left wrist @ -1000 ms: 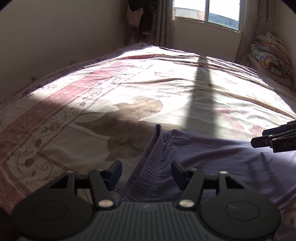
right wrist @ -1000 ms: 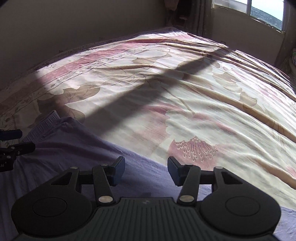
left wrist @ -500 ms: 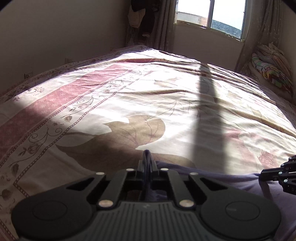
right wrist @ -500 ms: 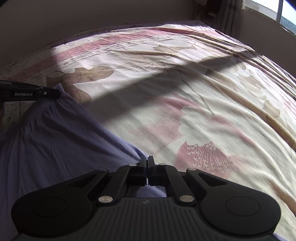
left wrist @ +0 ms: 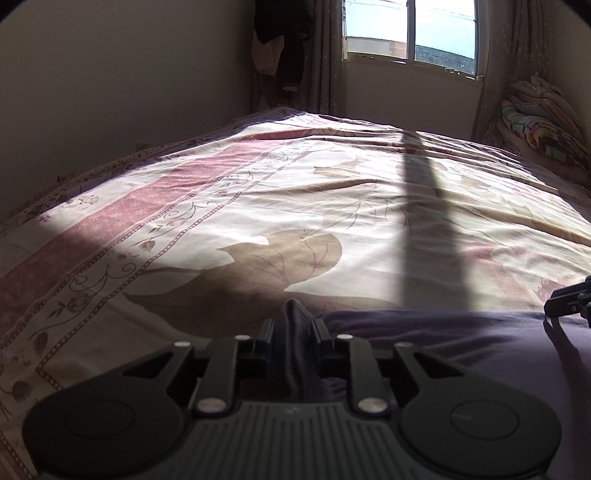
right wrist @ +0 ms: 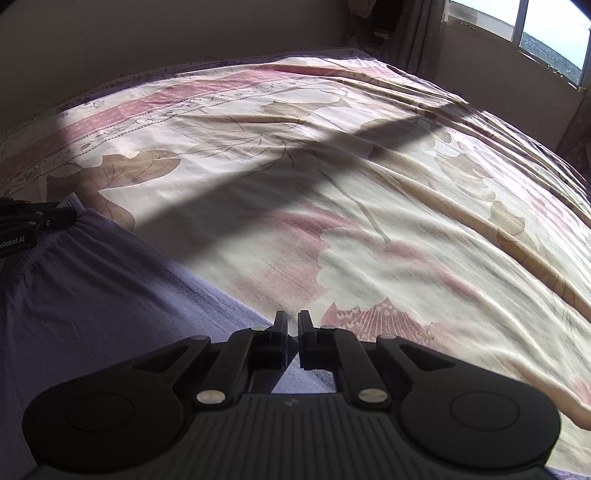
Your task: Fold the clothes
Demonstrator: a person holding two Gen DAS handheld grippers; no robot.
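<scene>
A purple garment (left wrist: 461, 343) lies on the flowered bedsheet (left wrist: 295, 206) at the near edge of the bed. My left gripper (left wrist: 294, 325) is shut on a bunched fold of its ribbed waistband, which sticks up between the fingers. In the right wrist view the same purple garment (right wrist: 96, 295) spreads to the lower left, and my right gripper (right wrist: 291, 325) is shut on its edge, with thin cloth between the pads. The right gripper's tip (left wrist: 569, 299) shows at the left view's right edge; the left gripper's tip (right wrist: 33, 218) shows at the right view's left edge, on the waistband.
The bedsheet (right wrist: 369, 184) stretches far ahead, partly in sunlight with dark shadow bands. A stack of folded striped bedding (left wrist: 543, 122) sits at the far right. A window (left wrist: 406, 29), curtains and hanging dark clothes (left wrist: 280, 40) stand behind the bed.
Both grippers went from open above the garment to shut on its edge, the left on the waistband. Both have since lifted slightly with the cloth held.
</scene>
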